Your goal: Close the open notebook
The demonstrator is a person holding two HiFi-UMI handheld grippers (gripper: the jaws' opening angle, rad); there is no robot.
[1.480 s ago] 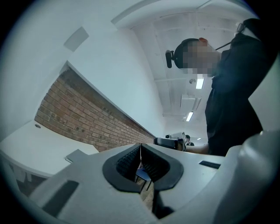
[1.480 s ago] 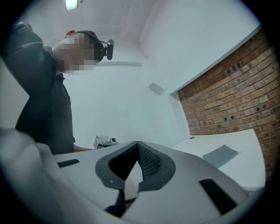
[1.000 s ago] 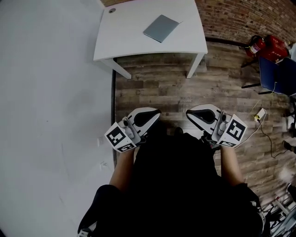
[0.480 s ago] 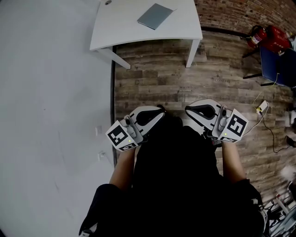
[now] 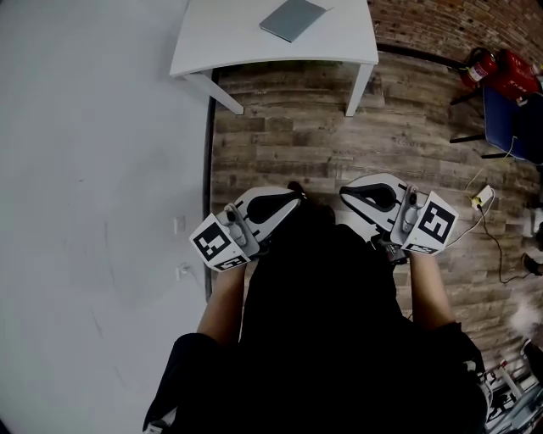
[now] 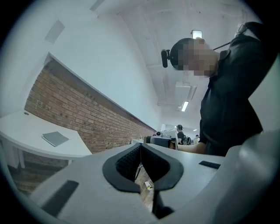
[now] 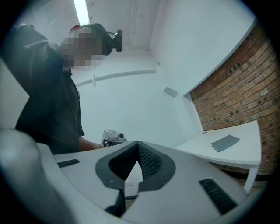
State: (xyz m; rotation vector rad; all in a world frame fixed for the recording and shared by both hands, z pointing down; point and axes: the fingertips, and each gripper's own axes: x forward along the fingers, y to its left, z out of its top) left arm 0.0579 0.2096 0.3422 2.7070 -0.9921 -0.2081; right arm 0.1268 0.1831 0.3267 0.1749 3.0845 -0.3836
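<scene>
The grey notebook (image 5: 292, 18) lies closed and flat on the white table (image 5: 229, 42) at the top of the head view. It is far from both grippers. The same notebook (image 6: 55, 138) shows small at the left of the left gripper view, and the notebook (image 7: 225, 142) shows at the right of the right gripper view. My left gripper (image 5: 294, 193) and right gripper (image 5: 344, 195) are held close to the person's body, level, with their tips turned toward each other. The left gripper (image 6: 140, 145) is shut on nothing. The right gripper (image 7: 138, 143) is also shut and empty.
Wood-plank floor (image 5: 297, 144) lies between me and the table. A white wall (image 5: 85, 212) runs down the left, a brick wall (image 5: 441, 25) behind the table. A red fire extinguisher (image 5: 501, 72), a blue chair (image 5: 513, 119) and a cable with a plug strip (image 5: 481, 201) are at the right.
The table and notebook have slid toward the top of the head view, so the person and both grippers stand a little farther from them. Both grippers stayed shut.
</scene>
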